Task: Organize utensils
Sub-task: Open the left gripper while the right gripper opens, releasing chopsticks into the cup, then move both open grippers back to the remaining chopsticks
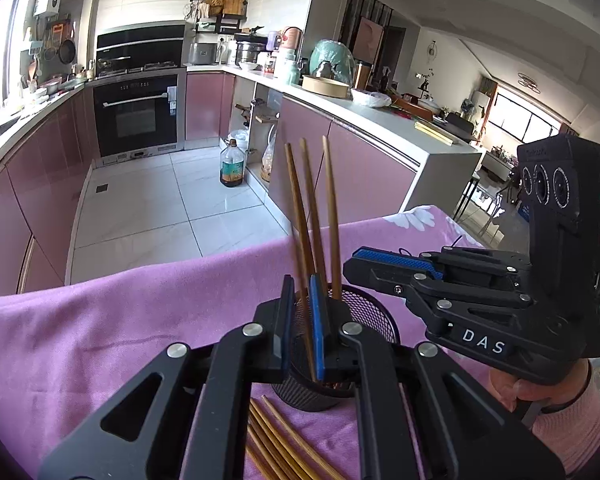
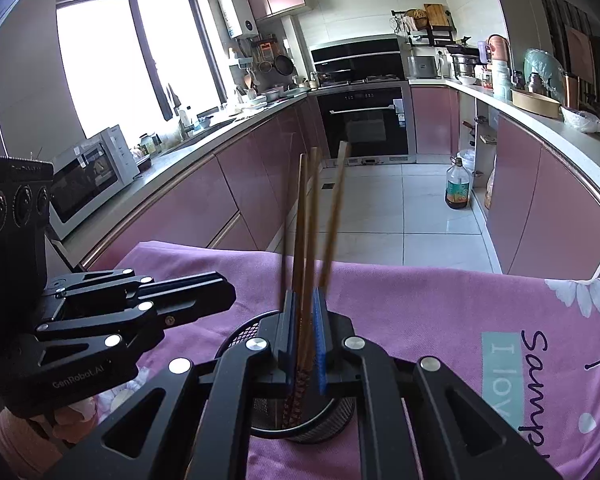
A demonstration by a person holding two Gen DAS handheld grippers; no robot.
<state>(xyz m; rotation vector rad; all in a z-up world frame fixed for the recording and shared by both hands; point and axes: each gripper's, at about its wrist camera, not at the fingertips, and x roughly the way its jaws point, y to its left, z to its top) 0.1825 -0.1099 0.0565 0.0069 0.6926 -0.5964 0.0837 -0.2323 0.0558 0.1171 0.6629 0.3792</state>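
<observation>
Kitchen desk under purple cloth [image 1: 99, 320]: both left gripper [image 1: 302, 328] and right gripper [image 2: 304, 334] hover over mesh holder [image 1: 372, 316], jaws nearly together pinching upright chopsticks [image 1: 312, 216] pointing down into it, more loose chopsticks [image 1: 283, 440] lying just beside its base.

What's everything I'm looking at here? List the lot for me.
standing chopsticks: at least three, brown, upright in the holder
loose chopsticks: several, brown, flat on the cloth in front of the holder
mesh holder: one, black, on the cloth
cloth: one, purple with white flowers, covering the table
oil bottle: one, dark contents, on the floor by an open cabinet
oven: one, black, built in
microwave: one, white, on the counter under the window
left gripper: black, blue pads, shut, by the holder
right gripper: same, shut, beside it
hand: one seen, pink sleeve, holding the right gripper
</observation>
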